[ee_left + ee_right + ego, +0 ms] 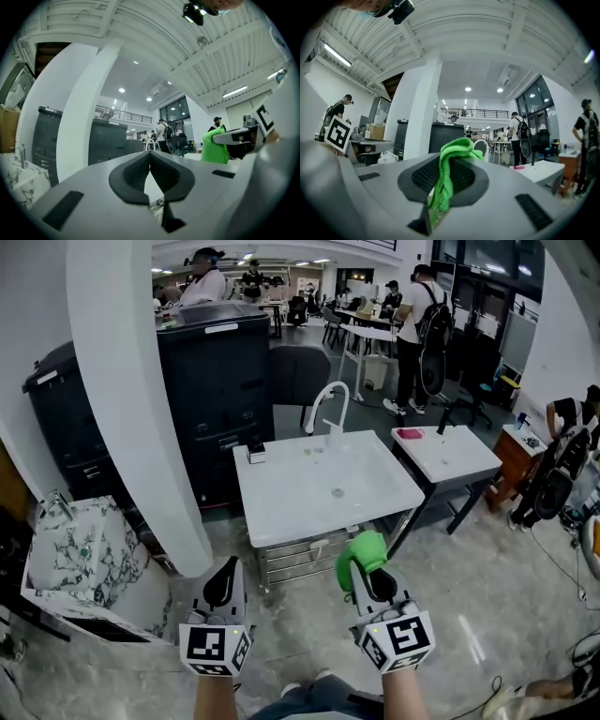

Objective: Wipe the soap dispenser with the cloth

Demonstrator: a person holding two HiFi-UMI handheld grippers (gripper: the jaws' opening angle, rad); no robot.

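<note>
**White sink unit** (309, 507), centre frame. **Right gripper** (370, 576), lower centre, clenched on the green cloth (361, 554). **Left gripper** (225, 570), lower left, jaws closed and empty. The presumed soap dispenser (255, 451) stands upright on the sink's upper-left corner, ahead of both grippers and nearer the left. No legible writing.

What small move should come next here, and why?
Probably carry the right tool forward toward the soap dispenser at the back left corner of the white sink. Its jaws are clamped on the green cloth, the left tool is shut and empty, and both tools hang short of the sink's front edge.
</note>
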